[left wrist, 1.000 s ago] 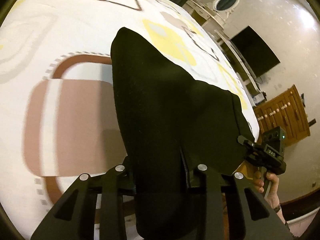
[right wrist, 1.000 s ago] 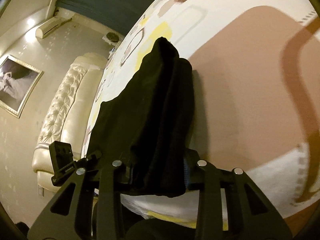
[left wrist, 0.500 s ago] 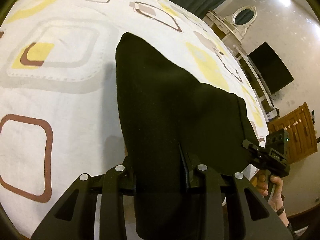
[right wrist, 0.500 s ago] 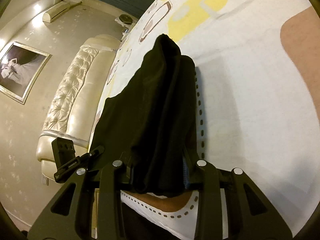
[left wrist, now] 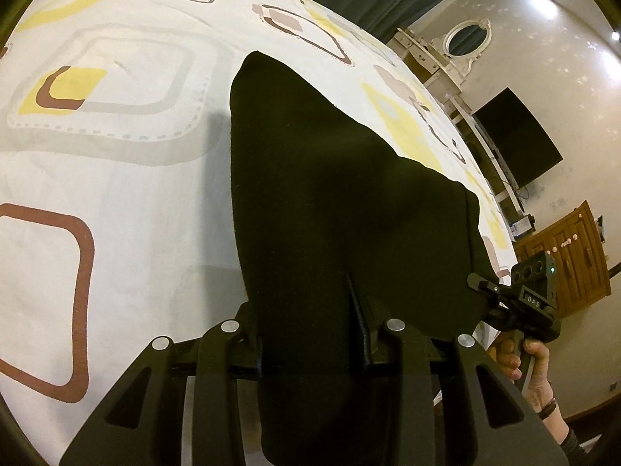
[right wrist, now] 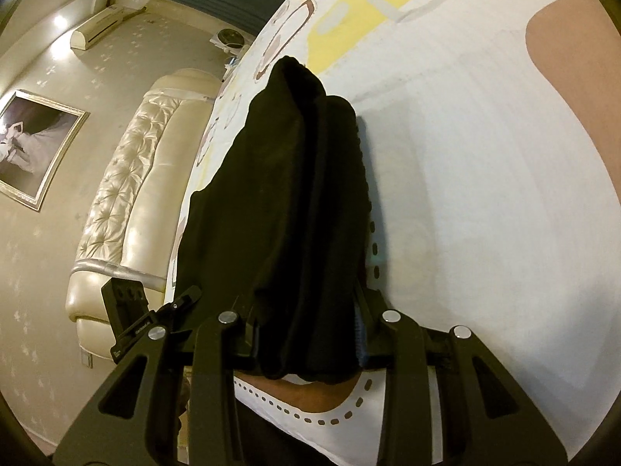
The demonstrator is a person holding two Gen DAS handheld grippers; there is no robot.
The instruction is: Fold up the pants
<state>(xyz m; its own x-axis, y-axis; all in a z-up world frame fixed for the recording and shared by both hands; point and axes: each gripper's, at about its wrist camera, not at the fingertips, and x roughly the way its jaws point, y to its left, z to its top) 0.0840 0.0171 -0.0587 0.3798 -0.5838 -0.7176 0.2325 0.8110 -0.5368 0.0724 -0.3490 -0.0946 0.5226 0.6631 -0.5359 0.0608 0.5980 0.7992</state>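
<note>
1. The black pants [left wrist: 341,209] hang bunched between the two grippers, above a bed covered by a white bedspread [left wrist: 116,178] printed with brown, grey and yellow rounded squares.
2. In the left wrist view, the left gripper [left wrist: 314,334] has the cloth filling the gap between its jaws; the fabric rises from there to a point against the far part of the bedspread, and a flap of it droops below the jaws toward the camera.
3. The jaws of the left gripper are closed on the pants, with the folded layers keeping them partly apart.
4. At the right edge of the same view, the right gripper [left wrist: 516,303] sits at the other end of the cloth, held by a hand [left wrist: 528,365] on its handle, with a dark band at the wrist.
5. In the right wrist view, the right gripper [right wrist: 310,334] likewise has a thick, rolled bundle of the pants [right wrist: 295,202] between its jaws, which are closed on the cloth.
6. The left gripper [right wrist: 155,318] shows low at the left of that view, at the edge of the fabric.
7. Whether the far tip of the pants touches the bedspread or hangs just above it is hard to judge from these angles.
8. Beyond the bed stand a cream tufted headboard [right wrist: 132,178], a framed picture [right wrist: 31,151] and a wall air conditioner [right wrist: 104,27]; the other side shows a dark screen [left wrist: 516,136] and a wooden cabinet [left wrist: 570,256].
</note>
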